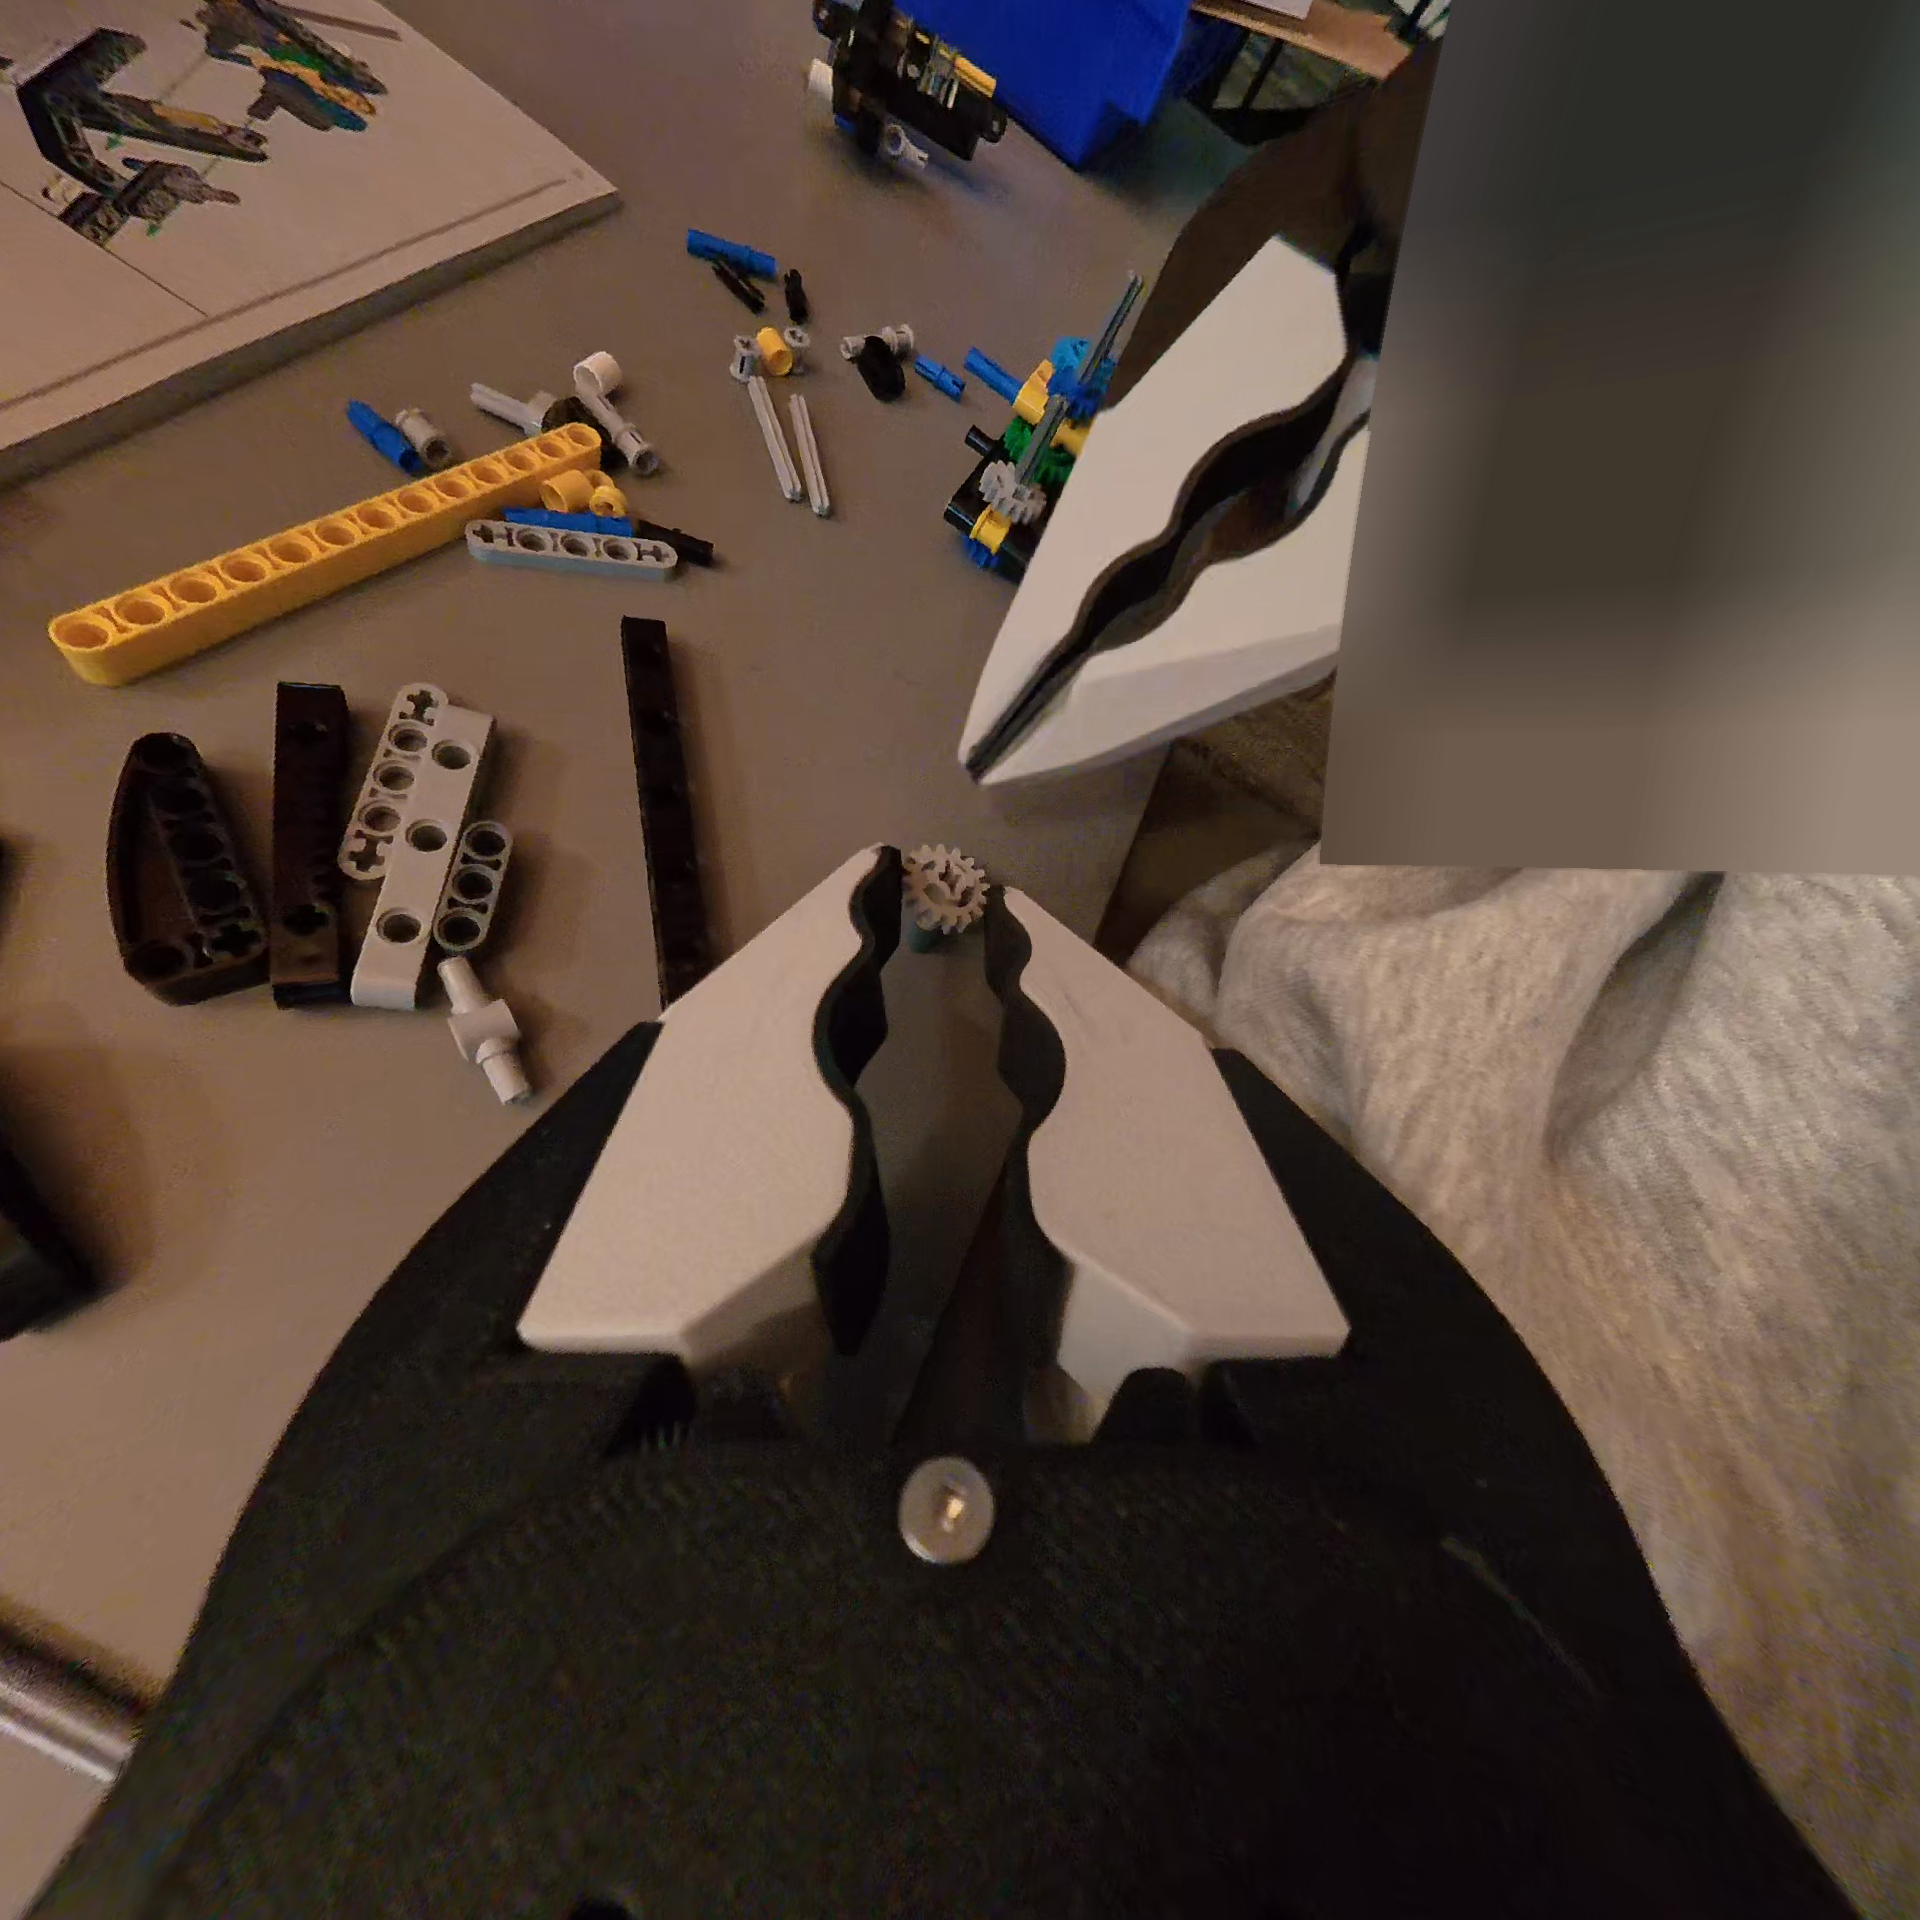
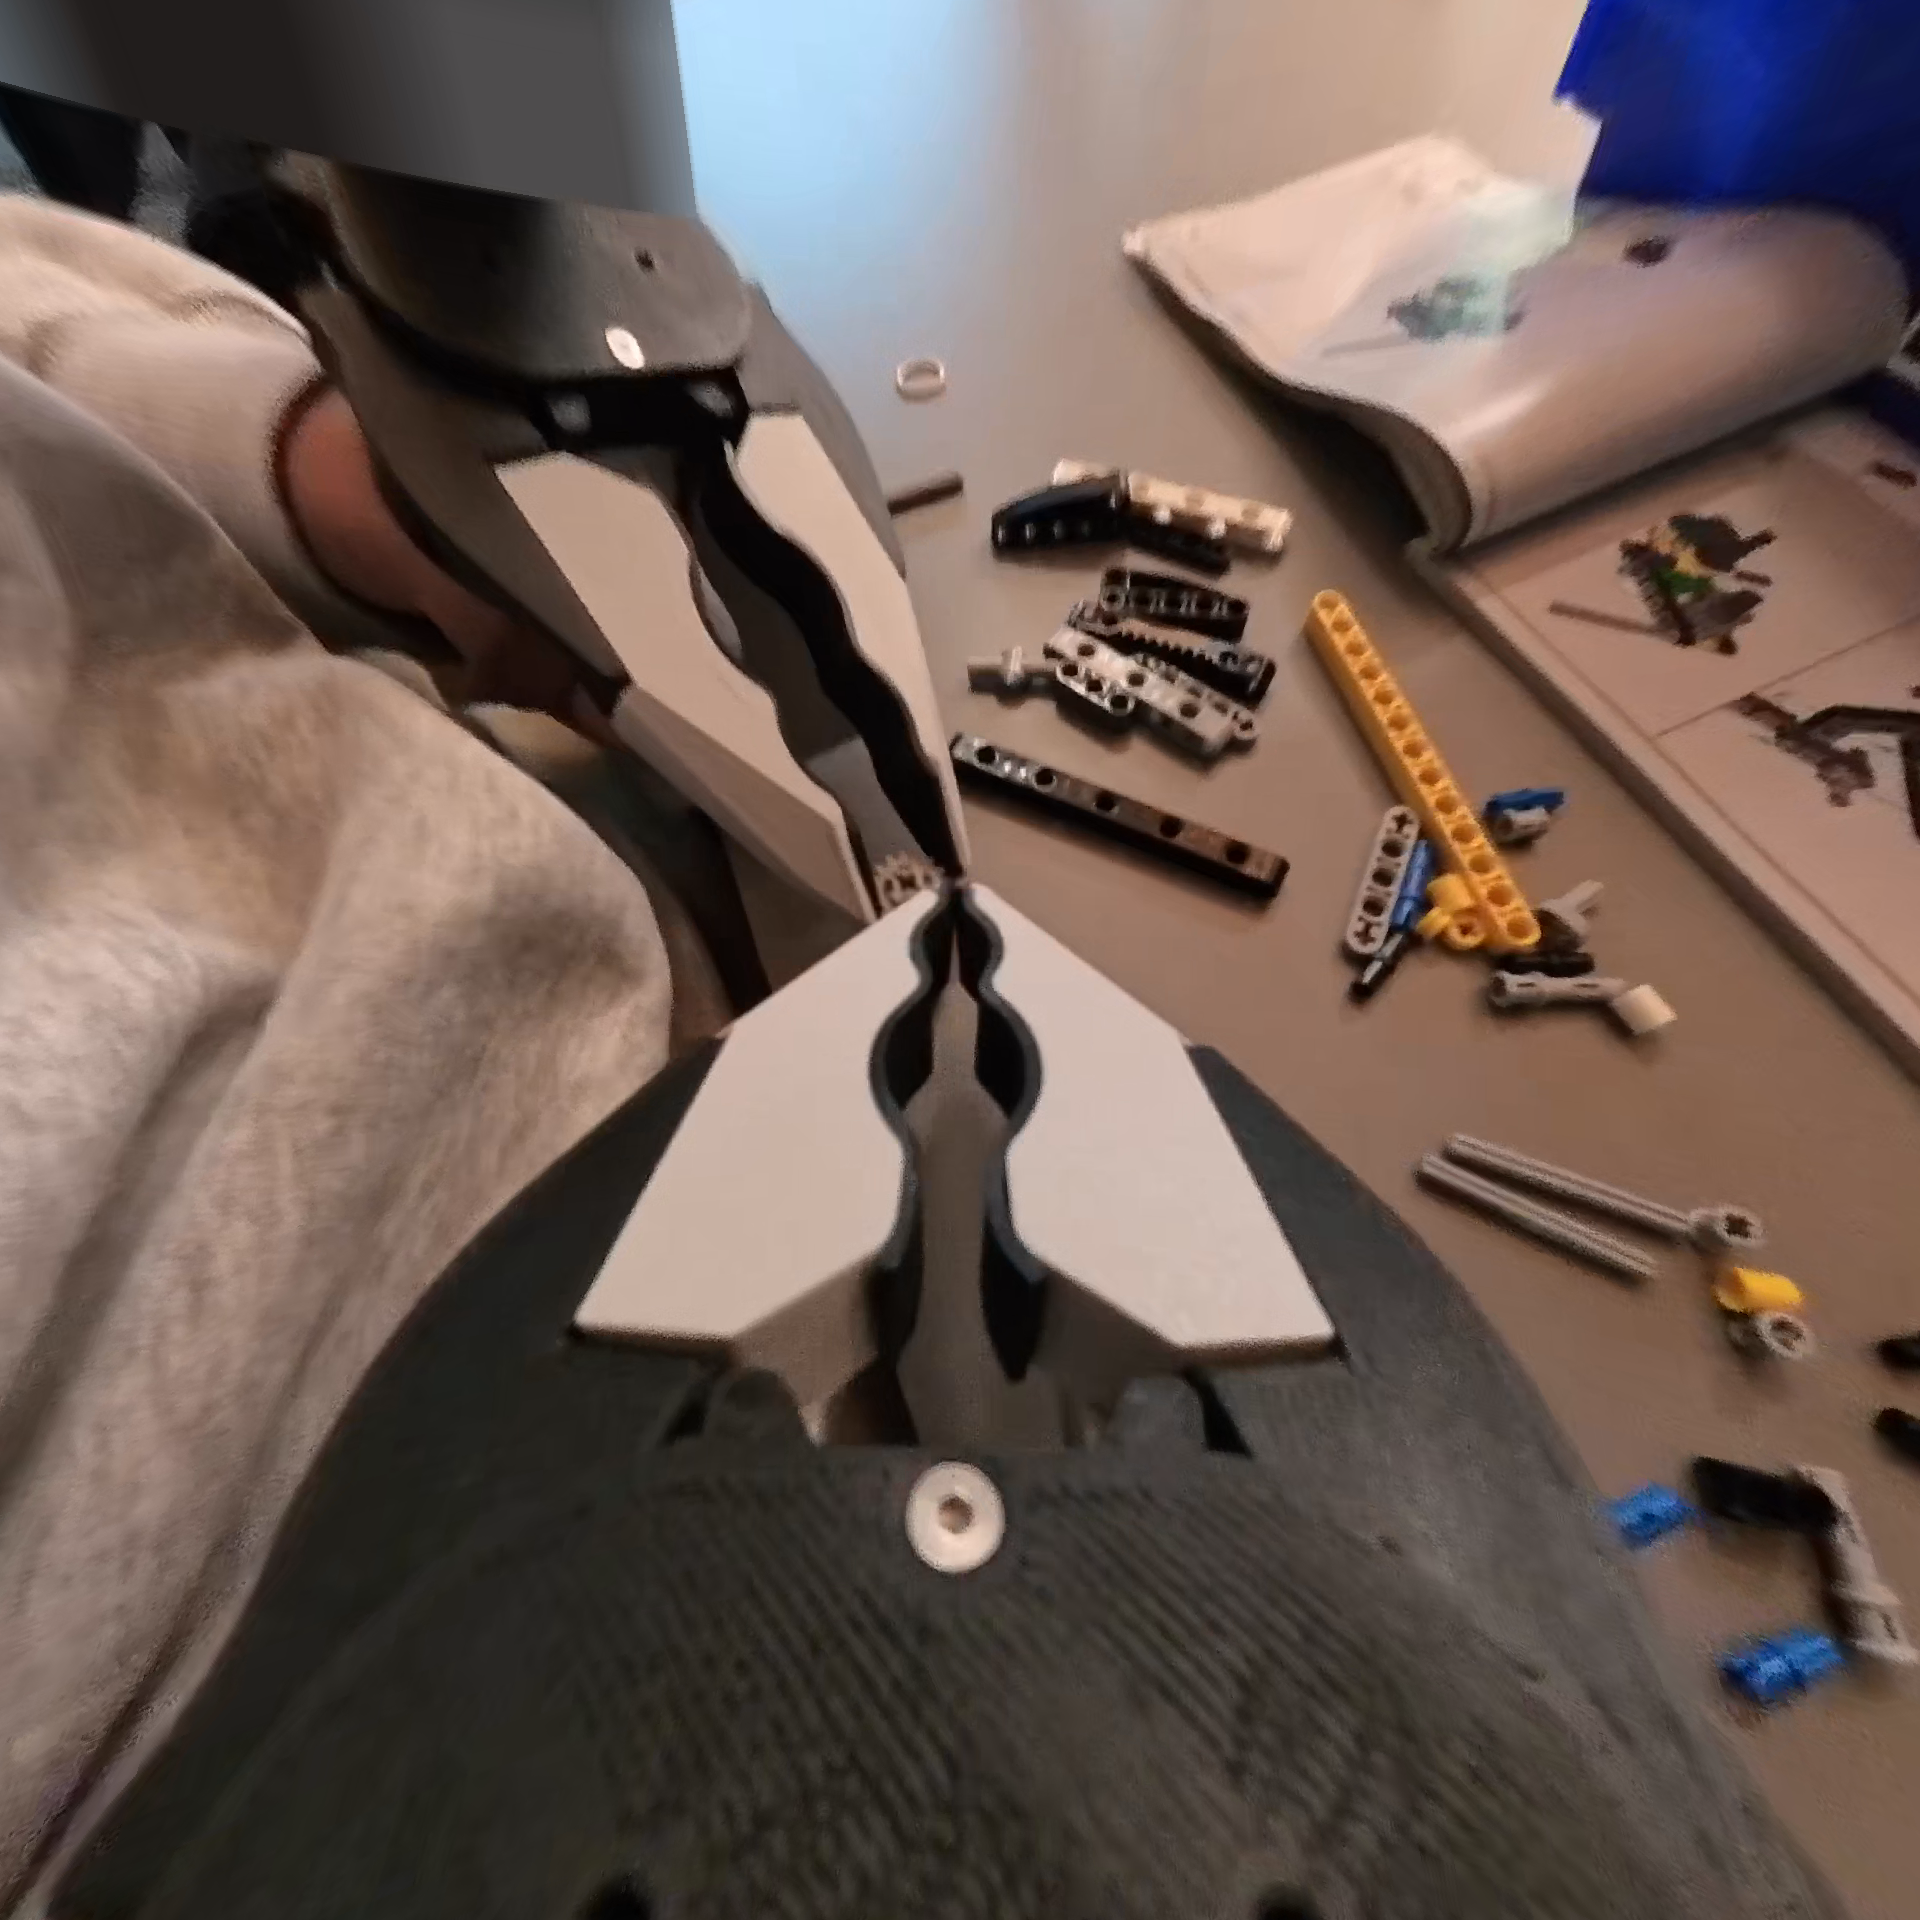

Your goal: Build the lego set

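Above the desk (image 1: 914, 727), we pinch a little gray gear (image 1: 943, 886) in our left tool (image 1: 940, 883); our right tool (image 2: 954, 914) is closed and empty. Bump them, and the gear could pop out.

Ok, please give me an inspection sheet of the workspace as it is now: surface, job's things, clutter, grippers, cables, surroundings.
Surface: grey table, strewn with loose parts.
Job's things: small grey gear pinched at the left gripper's tips; long yellow beam; long black beam; two grey axles; a geared sub-assembly behind the right gripper; open instruction booklet.
Clutter: small ring on the table, kind unclear.
Grippers: left gripper shut on the gear; right gripper tips together, nothing visible between them.
Cables: nothing seen.
Surroundings: blue bin; a person's grey sleeve.
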